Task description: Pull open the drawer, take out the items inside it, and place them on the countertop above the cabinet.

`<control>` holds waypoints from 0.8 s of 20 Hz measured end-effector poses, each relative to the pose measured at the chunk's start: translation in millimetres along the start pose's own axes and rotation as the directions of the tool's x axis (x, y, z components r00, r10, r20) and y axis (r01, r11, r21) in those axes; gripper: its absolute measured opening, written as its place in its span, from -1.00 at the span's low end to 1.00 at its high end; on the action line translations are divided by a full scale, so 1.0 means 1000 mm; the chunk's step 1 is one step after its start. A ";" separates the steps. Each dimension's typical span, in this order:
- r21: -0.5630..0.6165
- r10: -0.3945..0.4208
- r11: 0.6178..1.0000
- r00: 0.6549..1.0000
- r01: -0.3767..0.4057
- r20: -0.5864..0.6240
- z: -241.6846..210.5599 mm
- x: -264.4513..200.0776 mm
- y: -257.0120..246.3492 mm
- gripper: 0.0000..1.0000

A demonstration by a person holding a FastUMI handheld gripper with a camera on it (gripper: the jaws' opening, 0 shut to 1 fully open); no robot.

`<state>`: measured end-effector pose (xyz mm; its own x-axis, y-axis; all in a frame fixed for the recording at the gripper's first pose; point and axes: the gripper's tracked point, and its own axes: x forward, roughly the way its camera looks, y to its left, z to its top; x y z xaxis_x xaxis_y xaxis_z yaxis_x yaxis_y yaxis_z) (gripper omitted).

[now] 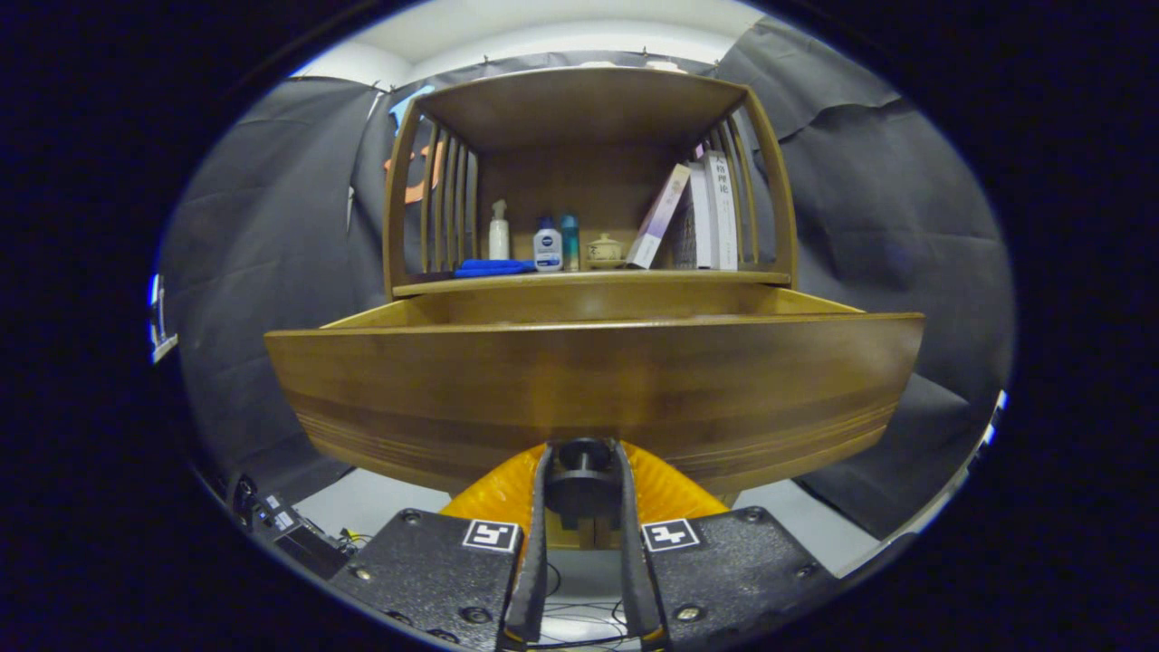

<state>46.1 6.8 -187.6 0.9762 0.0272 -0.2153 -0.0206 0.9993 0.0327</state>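
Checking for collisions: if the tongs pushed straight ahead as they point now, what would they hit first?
The tongs are shut on the knob, so pushing on would drive it into the drawer front right behind it, likely sliding the open drawer back in.

Black cloth walls (272, 272); pale floor (362, 503); white ceiling (543, 27)

You find little to read here. Your tool (582, 473), its fingers pressed on either side of the drawer's (593, 380) dark knob (582, 492), carries two square black-and-white markers (492, 534), one on each side; they are coded patterns, not words. On the shelf (589, 281) above, the white bottle (548, 251) has a dark blue label and the white books (720, 213) bear printed spines, but all of it is too small to make out.
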 end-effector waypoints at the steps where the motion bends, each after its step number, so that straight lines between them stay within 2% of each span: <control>1: 0.001 -0.002 1.000 1.000 0.002 -0.011 0.000 0.000 -0.001 -0.27; 2: 0.004 -0.003 1.000 1.000 0.003 -0.023 -0.001 0.000 -0.002 -0.27; 3: 0.010 -0.003 1.000 0.999 0.004 -0.037 0.000 -0.005 -0.004 -0.13; 5: 0.024 -0.002 1.000 1.000 0.003 -0.029 0.011 -0.019 -0.010 0.32; 8: 0.063 0.009 0.998 1.000 -0.009 0.006 0.053 -0.041 -0.020 0.99; 12: 0.078 0.037 0.996 0.999 -0.039 0.029 0.125 -0.046 -0.021 0.98; 14: 0.042 0.024 0.999 0.999 -0.026 0.030 0.162 -0.034 -0.025 0.98; 16: 0.021 0.012 1.000 1.000 -0.012 -0.019 0.185 -0.017 -0.021 0.98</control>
<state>69.5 -19.6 -4.5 0.9714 0.0402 -0.2339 -0.0278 0.9980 0.0563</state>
